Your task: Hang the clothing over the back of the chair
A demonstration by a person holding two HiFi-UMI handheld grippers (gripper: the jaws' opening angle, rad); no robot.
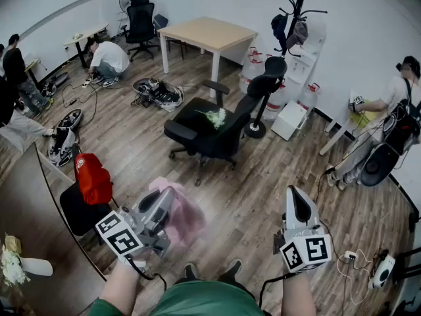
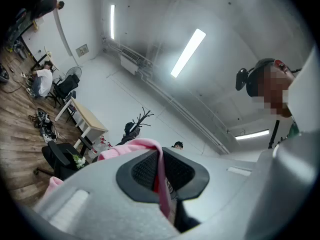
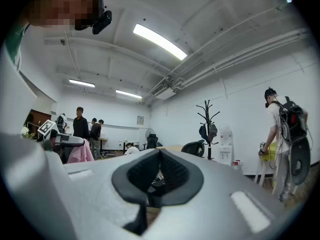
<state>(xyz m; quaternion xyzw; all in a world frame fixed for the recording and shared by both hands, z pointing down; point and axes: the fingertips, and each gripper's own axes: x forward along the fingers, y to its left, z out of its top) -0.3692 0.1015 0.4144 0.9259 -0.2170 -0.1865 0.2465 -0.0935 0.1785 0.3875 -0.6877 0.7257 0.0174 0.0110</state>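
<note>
A pink garment (image 1: 186, 217) hangs from my left gripper (image 1: 166, 199), which is shut on it low in the head view. In the left gripper view a fold of the pink garment (image 2: 131, 147) runs over the jaw tips, and a strip is pinched between the dark pads (image 2: 142, 171). My right gripper (image 1: 297, 203) is held beside it, jaws shut with nothing in them. The black office chair (image 1: 209, 131) stands ahead in mid-floor, its back (image 1: 263, 86) on the right side, with a small white and green bunch on the seat. The right gripper view shows the pink garment (image 3: 80, 152) at the left.
A wooden table (image 1: 207, 31) and a coat rack (image 1: 296, 12) stand behind the chair. A red backpack (image 1: 92, 178) rests on a low black seat at the left, beside a dark desk (image 1: 29, 222). Bags and cables litter the floor at left. People stand and crouch around the room's edges.
</note>
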